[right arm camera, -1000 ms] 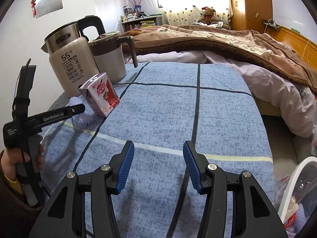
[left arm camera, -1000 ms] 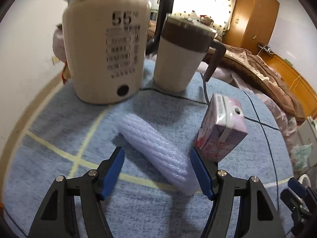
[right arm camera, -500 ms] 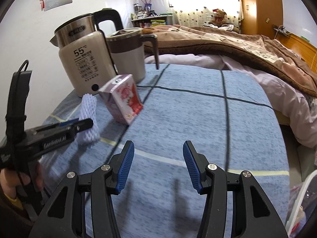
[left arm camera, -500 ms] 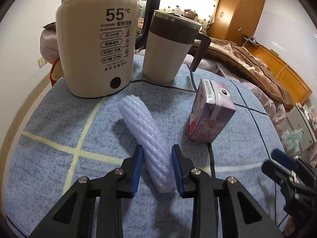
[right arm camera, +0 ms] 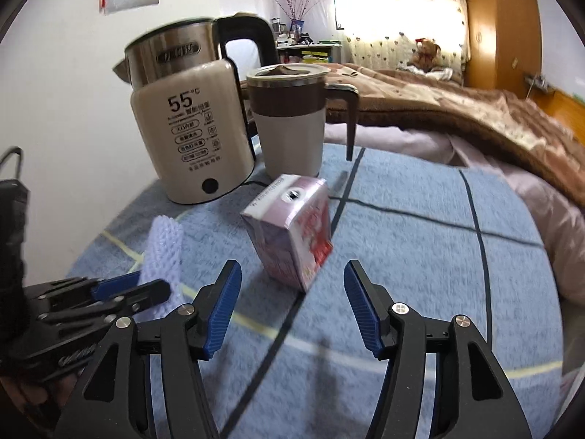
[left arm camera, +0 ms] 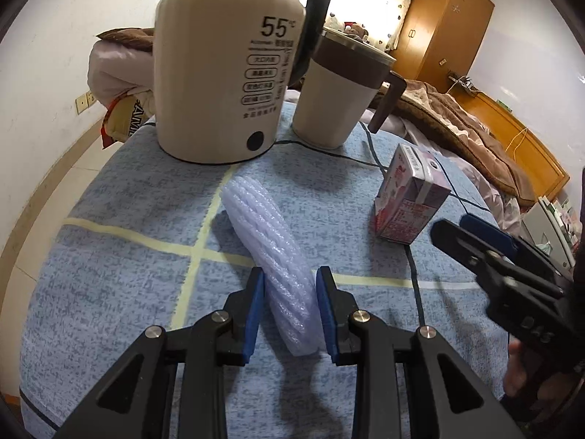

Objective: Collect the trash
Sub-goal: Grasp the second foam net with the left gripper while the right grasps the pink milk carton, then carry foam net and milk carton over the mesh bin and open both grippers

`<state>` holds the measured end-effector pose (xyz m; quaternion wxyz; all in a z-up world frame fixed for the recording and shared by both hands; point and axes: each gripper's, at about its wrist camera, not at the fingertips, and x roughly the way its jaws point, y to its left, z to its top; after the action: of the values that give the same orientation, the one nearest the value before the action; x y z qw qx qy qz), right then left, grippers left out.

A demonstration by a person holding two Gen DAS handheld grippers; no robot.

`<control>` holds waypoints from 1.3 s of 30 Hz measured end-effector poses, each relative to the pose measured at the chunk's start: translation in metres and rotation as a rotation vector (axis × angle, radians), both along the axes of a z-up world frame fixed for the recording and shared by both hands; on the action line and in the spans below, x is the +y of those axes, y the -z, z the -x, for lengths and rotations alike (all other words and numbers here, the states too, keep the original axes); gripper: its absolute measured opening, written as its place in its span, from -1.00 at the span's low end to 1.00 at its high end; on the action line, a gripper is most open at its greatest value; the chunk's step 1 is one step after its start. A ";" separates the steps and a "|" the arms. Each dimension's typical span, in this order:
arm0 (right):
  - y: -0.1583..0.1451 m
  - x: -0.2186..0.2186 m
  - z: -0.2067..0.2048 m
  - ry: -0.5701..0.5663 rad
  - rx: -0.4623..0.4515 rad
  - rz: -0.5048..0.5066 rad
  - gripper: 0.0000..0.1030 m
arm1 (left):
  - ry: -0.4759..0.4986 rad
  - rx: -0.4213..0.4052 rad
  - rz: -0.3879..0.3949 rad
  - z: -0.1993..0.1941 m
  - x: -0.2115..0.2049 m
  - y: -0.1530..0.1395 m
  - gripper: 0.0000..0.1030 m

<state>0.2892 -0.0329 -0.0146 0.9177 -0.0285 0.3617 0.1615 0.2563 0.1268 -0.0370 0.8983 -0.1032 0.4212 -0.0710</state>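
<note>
A white foam net sleeve (left arm camera: pixel 263 241) lies on the blue checked cloth (left arm camera: pixel 120 274). My left gripper (left arm camera: pixel 289 309) is shut on the sleeve's near end, blue pads pressing both sides. The sleeve also shows in the right wrist view (right arm camera: pixel 162 252), with the left gripper (right arm camera: pixel 120 292) at its near end. A pink milk carton (right arm camera: pixel 292 234) stands on the cloth just ahead of my right gripper (right arm camera: pixel 292 307), which is open and empty. The carton also shows in the left wrist view (left arm camera: pixel 409 197), with the right gripper (left arm camera: pixel 471 234) close beside it.
A cream electric kettle (left arm camera: pixel 226 73) and a lidded mug with a brown handle (left arm camera: pixel 340 98) stand at the back of the cloth, with a black cord (left arm camera: pixel 329 150) in front. A snack bag (left arm camera: pixel 120 120) lies behind the kettle. A bed with a brown blanket (right arm camera: pixel 457 109) is at the right.
My left gripper closed on the foam sleeve's near end. My right gripper moved left and forward until the milk carton stood just ahead of its open fingers.
</note>
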 end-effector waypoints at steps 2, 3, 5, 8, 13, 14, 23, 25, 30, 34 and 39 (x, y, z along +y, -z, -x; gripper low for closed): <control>0.003 0.007 -0.005 0.004 0.010 0.004 0.15 | 0.000 -0.002 0.000 0.000 0.002 0.001 -0.41; 0.004 0.009 -0.007 0.005 0.015 0.004 0.15 | 0.000 -0.002 0.001 0.000 0.003 0.001 -0.41; 0.007 0.014 -0.012 0.022 0.013 0.020 0.15 | 0.000 0.000 0.005 0.000 0.004 0.002 -0.41; 0.010 0.016 -0.020 0.055 0.012 0.032 0.15 | -0.002 0.001 0.018 0.000 0.006 0.003 -0.41; 0.013 0.018 -0.030 0.098 0.010 0.056 0.15 | -0.001 0.002 0.022 0.000 0.007 0.004 -0.41; 0.014 0.017 -0.031 0.108 0.016 0.050 0.15 | 0.000 0.001 0.021 0.000 0.007 0.004 -0.41; 0.008 0.002 -0.024 0.161 -0.007 0.014 -0.28 | -0.004 -0.012 -0.002 0.005 0.001 -0.001 -0.41; 0.006 0.000 -0.020 0.157 -0.011 0.003 -0.28 | -0.002 -0.020 -0.007 0.007 -0.001 -0.003 -0.41; -0.003 -0.007 -0.006 0.148 -0.023 -0.026 -0.28 | 0.008 -0.036 -0.014 0.015 -0.009 -0.010 -0.41; -0.009 -0.014 0.007 0.151 -0.027 -0.053 -0.28 | 0.018 -0.047 -0.021 0.022 -0.016 -0.017 -0.41; -0.020 -0.028 0.029 0.149 -0.048 -0.073 -0.28 | 0.035 -0.066 -0.034 0.036 -0.028 -0.027 -0.41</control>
<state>0.2604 -0.0612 0.0054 0.9360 0.0282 0.3348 0.1051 0.2202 0.0989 -0.0100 0.9120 -0.0782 0.3940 -0.0830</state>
